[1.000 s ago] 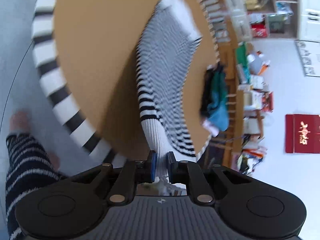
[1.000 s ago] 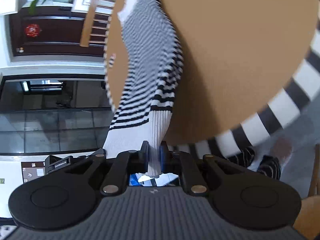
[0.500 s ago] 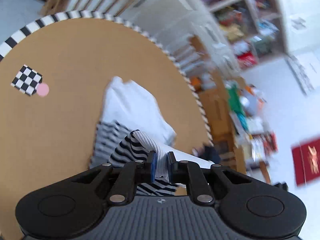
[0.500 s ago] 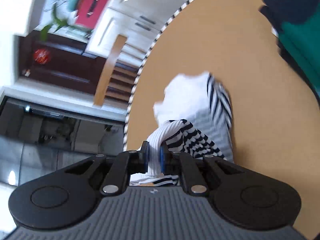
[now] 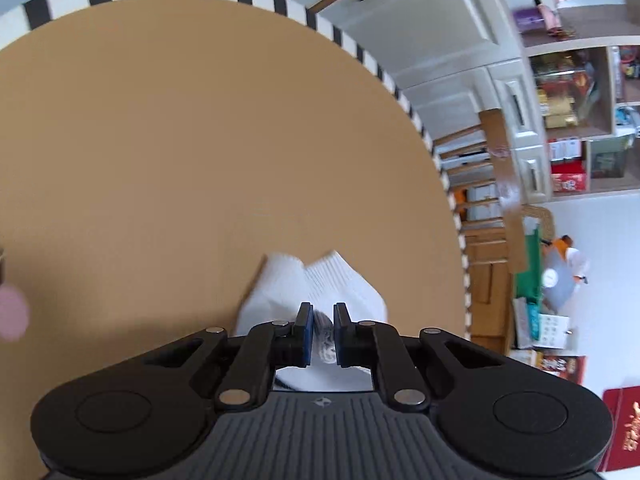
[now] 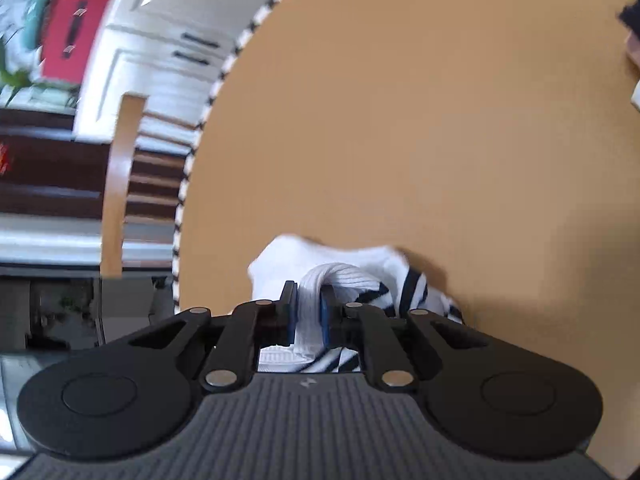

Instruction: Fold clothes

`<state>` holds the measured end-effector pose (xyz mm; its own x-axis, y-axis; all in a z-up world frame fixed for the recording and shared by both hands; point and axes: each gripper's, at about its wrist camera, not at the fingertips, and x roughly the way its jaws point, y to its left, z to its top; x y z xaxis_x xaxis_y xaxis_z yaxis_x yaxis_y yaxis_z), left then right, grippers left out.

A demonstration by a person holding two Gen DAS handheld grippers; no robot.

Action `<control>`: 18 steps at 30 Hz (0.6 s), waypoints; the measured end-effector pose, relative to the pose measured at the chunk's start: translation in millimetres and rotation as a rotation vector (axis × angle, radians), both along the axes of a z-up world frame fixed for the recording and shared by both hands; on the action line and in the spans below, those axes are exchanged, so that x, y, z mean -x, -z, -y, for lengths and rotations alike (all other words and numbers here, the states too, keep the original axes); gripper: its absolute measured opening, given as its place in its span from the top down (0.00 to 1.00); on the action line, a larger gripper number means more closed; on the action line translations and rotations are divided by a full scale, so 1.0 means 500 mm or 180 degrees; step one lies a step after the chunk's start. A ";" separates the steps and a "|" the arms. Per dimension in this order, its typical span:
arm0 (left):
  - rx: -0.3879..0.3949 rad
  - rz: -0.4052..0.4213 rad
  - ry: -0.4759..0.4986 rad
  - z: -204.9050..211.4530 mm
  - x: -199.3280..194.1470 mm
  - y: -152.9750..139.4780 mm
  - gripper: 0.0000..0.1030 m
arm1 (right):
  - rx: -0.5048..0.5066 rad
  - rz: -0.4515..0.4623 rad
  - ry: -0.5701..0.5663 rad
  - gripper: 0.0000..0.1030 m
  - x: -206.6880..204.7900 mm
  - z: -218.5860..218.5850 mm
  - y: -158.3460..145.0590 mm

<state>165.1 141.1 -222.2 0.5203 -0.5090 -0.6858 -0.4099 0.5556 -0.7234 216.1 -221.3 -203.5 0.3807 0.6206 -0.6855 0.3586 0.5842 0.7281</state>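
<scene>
A black-and-white striped sweater with white ribbed trim (image 5: pixel 320 284) lies bunched on the round tan table (image 5: pixel 180 140). My left gripper (image 5: pixel 321 322) is shut on a fold of the sweater low over the table. In the right wrist view the same sweater (image 6: pixel 352 268) shows white cloth and dark stripes. My right gripper (image 6: pixel 309 308) is shut on its white ribbed hem. Most of the garment is hidden under both grippers.
The table has a black-and-white striped rim (image 5: pixel 416 116). A pink dot marker (image 5: pixel 12 316) sits at the left. Dark clothing (image 6: pixel 632 12) lies at the table's far right. A wooden chair (image 6: pixel 120 184) stands beyond the left edge; shelves and cabinets (image 5: pixel 568 92) stand behind.
Both grippers carried the sweater's hem forward over the garment and down towards the table. The sweater went from hanging stretched out to folded and bunched under the grippers.
</scene>
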 end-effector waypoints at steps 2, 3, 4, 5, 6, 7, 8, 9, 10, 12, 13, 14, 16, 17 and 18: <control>0.0027 0.0116 -0.0082 -0.005 -0.018 0.014 0.90 | -0.0119 -0.0013 0.0184 0.54 -0.005 0.009 0.018; -0.0003 0.0202 -0.0132 -0.010 -0.022 0.013 0.89 | -0.0168 0.0068 0.0282 0.50 -0.005 0.016 0.020; -0.0099 0.0304 -0.0147 -0.013 -0.022 0.005 0.86 | -0.0158 0.0169 0.0356 0.48 -0.004 0.024 0.017; -0.0194 0.0406 -0.0161 -0.016 -0.022 -0.003 0.85 | -0.0093 0.0272 0.0385 0.48 0.000 0.032 0.009; -0.0290 0.0508 -0.0176 -0.019 -0.021 -0.011 0.79 | 0.0019 0.0405 0.0355 0.48 0.004 0.037 -0.003; -0.0414 0.0613 -0.0125 -0.018 -0.018 -0.021 0.74 | 0.0181 0.0592 0.0264 0.48 0.011 0.039 -0.019; -0.0618 0.0731 0.0079 -0.006 -0.008 -0.036 0.73 | 0.0392 0.0806 0.0085 0.50 0.020 0.033 -0.038; -0.0882 0.0853 0.0333 0.013 0.004 -0.050 0.73 | 0.0627 0.1018 -0.0150 0.51 0.031 0.022 -0.056; -0.1178 0.0965 0.0589 0.038 0.018 -0.061 0.71 | 0.0833 0.1171 -0.0361 0.55 0.041 0.007 -0.066; -0.1599 0.1115 0.1008 0.086 0.038 -0.066 0.67 | 0.1187 0.1360 -0.0735 0.59 0.056 -0.030 -0.070; -0.1751 0.1143 0.1164 0.108 0.044 -0.062 0.67 | 0.1365 0.1453 -0.0923 0.64 0.064 -0.049 -0.071; -0.1870 0.1116 0.1256 0.128 0.044 -0.052 0.67 | 0.1505 0.1526 -0.1069 0.66 0.069 -0.068 -0.070; -0.2088 0.1082 0.1351 0.160 0.045 -0.033 0.68 | 0.1821 0.1712 -0.1250 0.68 0.078 -0.108 -0.061; -0.2164 0.1120 0.1352 0.171 0.047 -0.028 0.68 | 0.1958 0.1800 -0.1341 0.69 0.081 -0.126 -0.057; -0.2223 0.1171 0.1352 0.178 0.051 -0.026 0.70 | 0.2055 0.1868 -0.1437 0.69 0.082 -0.142 -0.055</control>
